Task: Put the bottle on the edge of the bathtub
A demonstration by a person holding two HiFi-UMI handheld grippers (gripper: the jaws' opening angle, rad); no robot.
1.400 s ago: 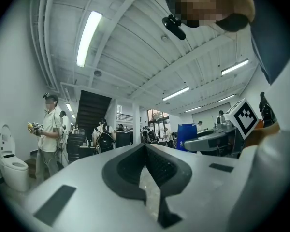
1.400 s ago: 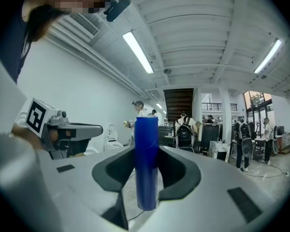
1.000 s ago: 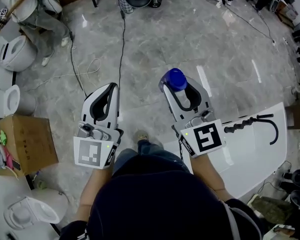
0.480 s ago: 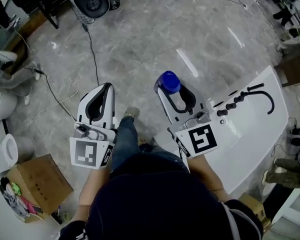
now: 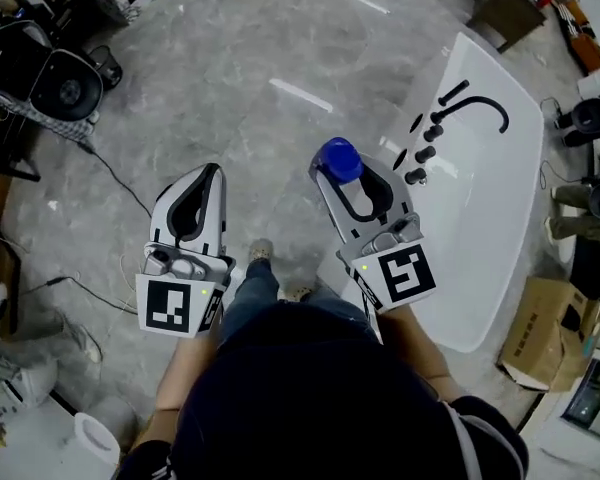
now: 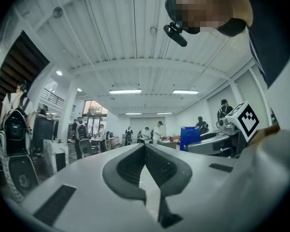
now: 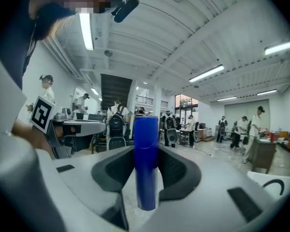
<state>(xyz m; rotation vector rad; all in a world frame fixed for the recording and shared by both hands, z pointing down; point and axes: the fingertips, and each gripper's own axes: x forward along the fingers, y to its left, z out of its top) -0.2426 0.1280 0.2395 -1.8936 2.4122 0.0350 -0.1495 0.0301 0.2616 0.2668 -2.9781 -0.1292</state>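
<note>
In the head view my right gripper (image 5: 344,166) is shut on a blue bottle (image 5: 340,158), held upright over the grey floor. The right gripper view shows the same blue bottle (image 7: 146,158) pinched between the two dark pads. Just to the right lies the white bathtub (image 5: 505,203), whose near rim carries a black curved faucet (image 5: 482,105) and a row of black knobs (image 5: 424,144). The bottle hangs a little left of that rim, apart from it. My left gripper (image 5: 210,175) is level with the right one, shut and empty, its pads meeting at the tip (image 6: 145,148).
A cardboard box (image 5: 542,334) sits beyond the tub at the lower right. A black round fan (image 5: 65,83) and stands fill the upper left, with a cable (image 5: 115,176) across the floor. The person's shoe (image 5: 261,253) is between the grippers. White fixtures (image 5: 95,438) stand at the lower left.
The view has swung round: the bathtub now lies upper right, with its faucet rim close beside the bottle. Both grippers keep their pose, and the bottle stays held.
</note>
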